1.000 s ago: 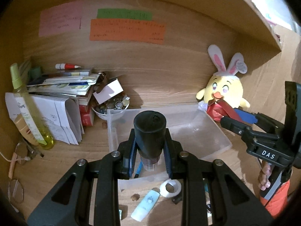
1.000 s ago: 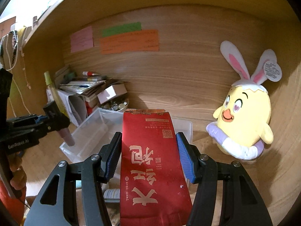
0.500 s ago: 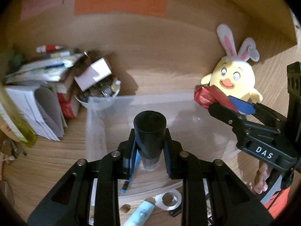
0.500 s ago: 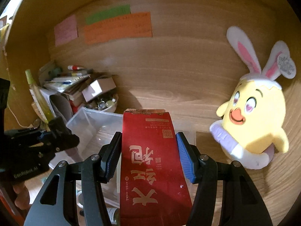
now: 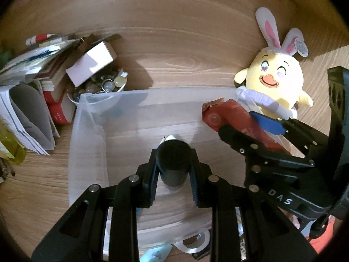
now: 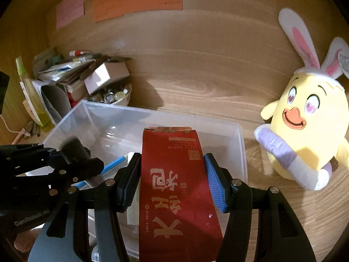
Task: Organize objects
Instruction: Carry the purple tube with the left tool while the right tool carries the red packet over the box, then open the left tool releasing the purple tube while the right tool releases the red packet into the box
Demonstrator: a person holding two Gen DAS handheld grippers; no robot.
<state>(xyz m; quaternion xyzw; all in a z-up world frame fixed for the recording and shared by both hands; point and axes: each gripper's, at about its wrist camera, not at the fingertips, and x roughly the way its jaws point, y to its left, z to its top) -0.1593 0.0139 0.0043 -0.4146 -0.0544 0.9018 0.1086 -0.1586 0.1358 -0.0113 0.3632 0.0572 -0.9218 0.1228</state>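
Note:
My left gripper (image 5: pixel 173 172) is shut on a black-capped tube (image 5: pixel 173 160), held over the inside of a clear plastic bin (image 5: pixel 87 135). My right gripper (image 6: pixel 173 174) is shut on a red packet with gold characters (image 6: pixel 176 187), held over the bin's right part (image 6: pixel 240 139). In the left wrist view the red packet (image 5: pixel 220 113) and the right gripper (image 5: pixel 261 131) reach in from the right. In the right wrist view the left gripper (image 6: pixel 82 163) with the black tube (image 6: pixel 73 147) is at the left. A blue pen (image 6: pixel 113 163) lies in the bin.
A yellow bunny-eared plush (image 6: pixel 305 126) stands right of the bin. A bowl of small items (image 5: pixel 102 85), a small box (image 5: pixel 91 63), stacked papers and books (image 5: pixel 32 83) and a yellow-green bottle (image 6: pixel 32 96) crowd the left. A tape roll (image 5: pixel 194 240) lies in front of the bin.
Both grippers moved forward and down over the bin, each keeping its load. The black tube now hangs inside the bin's outline and the red packet is above its right part.

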